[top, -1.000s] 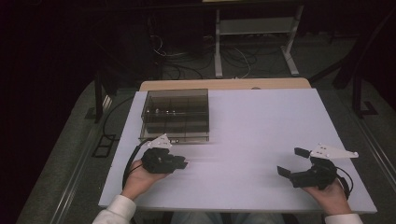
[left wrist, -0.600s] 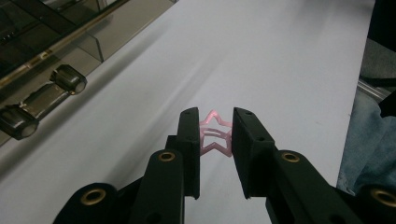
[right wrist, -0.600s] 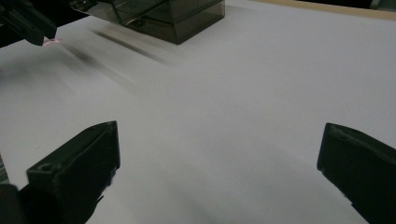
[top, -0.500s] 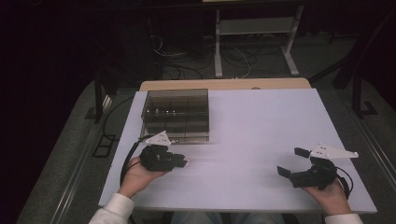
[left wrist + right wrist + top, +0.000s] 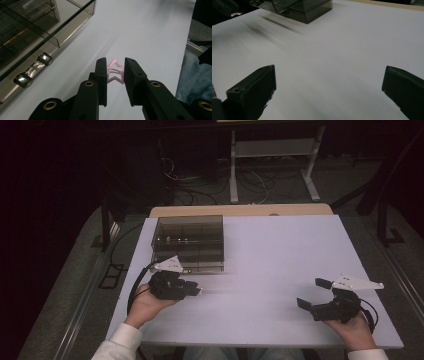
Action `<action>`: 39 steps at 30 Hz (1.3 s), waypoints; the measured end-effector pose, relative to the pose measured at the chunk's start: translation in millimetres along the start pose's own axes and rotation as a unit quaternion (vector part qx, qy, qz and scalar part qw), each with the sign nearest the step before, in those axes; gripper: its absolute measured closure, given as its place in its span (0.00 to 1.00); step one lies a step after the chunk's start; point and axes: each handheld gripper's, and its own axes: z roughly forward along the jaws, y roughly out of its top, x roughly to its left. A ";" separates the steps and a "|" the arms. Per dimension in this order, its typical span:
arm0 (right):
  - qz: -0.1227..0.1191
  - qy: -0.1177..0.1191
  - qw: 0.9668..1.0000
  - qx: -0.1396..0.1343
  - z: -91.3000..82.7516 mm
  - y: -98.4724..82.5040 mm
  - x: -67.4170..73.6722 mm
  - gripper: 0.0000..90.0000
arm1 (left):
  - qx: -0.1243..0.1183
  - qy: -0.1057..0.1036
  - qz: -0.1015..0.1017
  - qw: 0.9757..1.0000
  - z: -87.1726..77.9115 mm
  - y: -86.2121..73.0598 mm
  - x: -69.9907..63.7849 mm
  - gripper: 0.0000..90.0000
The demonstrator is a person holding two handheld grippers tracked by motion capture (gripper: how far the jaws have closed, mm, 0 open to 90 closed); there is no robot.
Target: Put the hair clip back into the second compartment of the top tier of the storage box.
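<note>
**Pinching a pink star beside the smoked box**

Standing over a white table [image 5: 270, 250] in a dim room; grey floor either side, cables and a pale metal stand behind the far edge, a strip of wooden top showing past the white sheet.

Count: one box, one star, two grippers, two hands.

Left side: smoked clear box [image 5: 189, 242] at the table's far left, divided into compartments; contents too dark to tell. A metal handle [image 5: 32, 70] on its near face, two round posts. Just in front of the box, the left gripper [image 5: 192, 290], jaws nearly together, clamped on a small pink star-shaped clip [image 5: 115, 72], held off the table surface, pads pressing it from both sides.

Right side: right gripper [image 5: 312, 294] near the front edge, well apart from the box, jaws spread wide, only bare table between them.
</note>
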 end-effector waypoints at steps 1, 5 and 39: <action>0.000 0.000 1.000 0.000 0.0 0.0 0.1 0.00 | 0.002 0.002 0.003 1.000 -1.2 1.3 0.4 0.81; 0.000 0.000 1.000 0.001 0.1 0.0 0.2 0.00 | -0.001 0.004 0.005 1.000 -5.4 6.0 2.0 0.81; -0.001 0.000 1.000 0.000 0.0 -0.2 -0.4 0.00 | -0.016 0.015 0.002 1.000 -25.8 32.4 16.3 0.81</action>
